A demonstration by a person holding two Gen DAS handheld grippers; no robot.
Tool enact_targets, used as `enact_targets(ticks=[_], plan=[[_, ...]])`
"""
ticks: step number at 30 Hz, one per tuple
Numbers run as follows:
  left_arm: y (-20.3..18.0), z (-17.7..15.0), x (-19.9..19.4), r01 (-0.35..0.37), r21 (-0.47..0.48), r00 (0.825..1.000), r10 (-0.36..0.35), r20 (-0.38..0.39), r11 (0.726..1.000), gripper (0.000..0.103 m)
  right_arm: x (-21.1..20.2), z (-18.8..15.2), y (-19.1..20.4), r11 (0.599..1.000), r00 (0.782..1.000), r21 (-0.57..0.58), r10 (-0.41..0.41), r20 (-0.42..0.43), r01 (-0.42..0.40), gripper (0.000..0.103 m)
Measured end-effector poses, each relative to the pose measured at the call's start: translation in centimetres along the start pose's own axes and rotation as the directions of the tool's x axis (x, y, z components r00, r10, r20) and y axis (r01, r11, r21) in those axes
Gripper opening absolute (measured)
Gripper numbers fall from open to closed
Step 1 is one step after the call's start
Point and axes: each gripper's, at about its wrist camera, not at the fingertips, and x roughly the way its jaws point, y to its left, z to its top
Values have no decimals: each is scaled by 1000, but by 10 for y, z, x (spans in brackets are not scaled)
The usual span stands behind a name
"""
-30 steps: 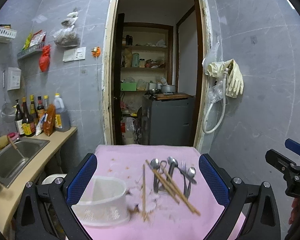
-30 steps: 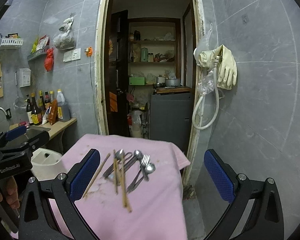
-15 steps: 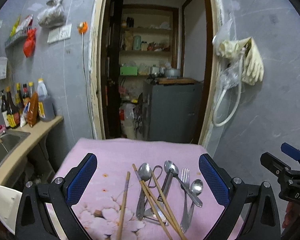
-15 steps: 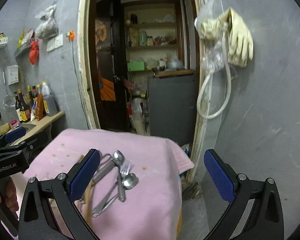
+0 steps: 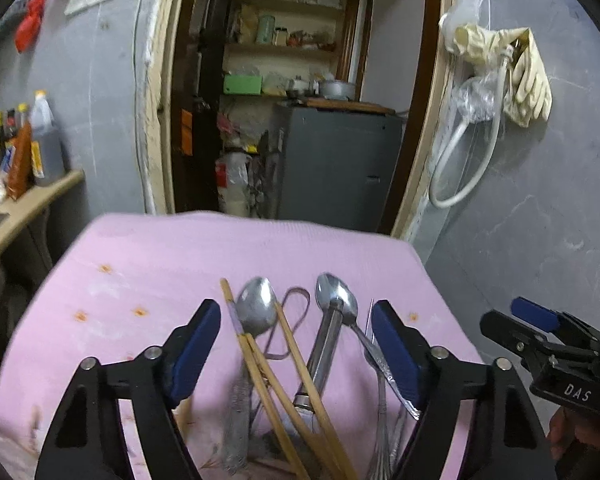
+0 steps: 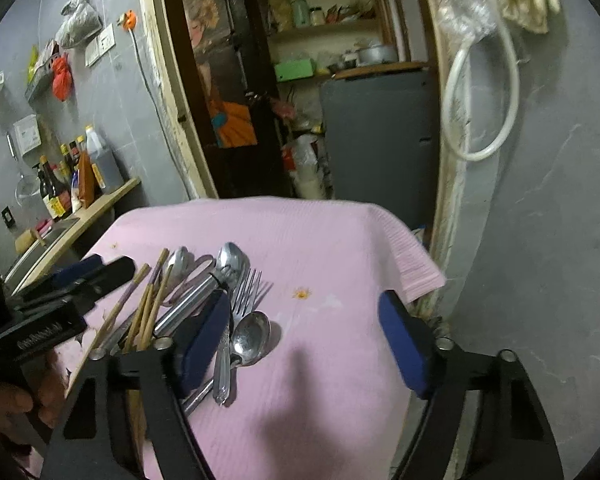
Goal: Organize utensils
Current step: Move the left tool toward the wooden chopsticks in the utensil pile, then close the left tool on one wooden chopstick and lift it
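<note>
Left gripper [image 5: 296, 344] jaws closing, unclenched, around chopsticks [image 5: 288, 376] and spoons [image 5: 256, 308]; right gripper [image 6: 304, 340] jaws closing over bare pink surface [image 6: 320, 240], grasping nothing.

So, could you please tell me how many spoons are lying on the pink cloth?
3: one spoon by the chopsticks, a second in the middle of the pile, a third nearest the right gripper. More may be hidden underneath.

Home kitchen: sauce bottles [image 6: 56, 192], sink [image 6: 40, 244]
</note>
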Motion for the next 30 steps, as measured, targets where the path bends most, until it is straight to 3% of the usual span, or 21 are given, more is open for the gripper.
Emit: enact_targets(ticks=[7,13,21,25,30], plan=[[4,-7,29,30,-36,997,-33,-75,999,52,31,-11,6,998,993,-10,67,-92,-68,49],[7,-5,49,83,-68,983,-93,-161,994,36,47,-12,9,993,981,-10,113,-158,-116,39],[14,-2,68,113,-143,952,-149,-267,983,24,65,-12,8,980,955,22,196,-224,-196,36],[18,2,72,110,-172,938,-160,-309,979,10,69,-12,10,974,944,29,226,-239,-226,8],[24,11,66,121,-218,926,-189,-326,968,6,49,-6,15,974,951,32,227,-209,-225,3]])
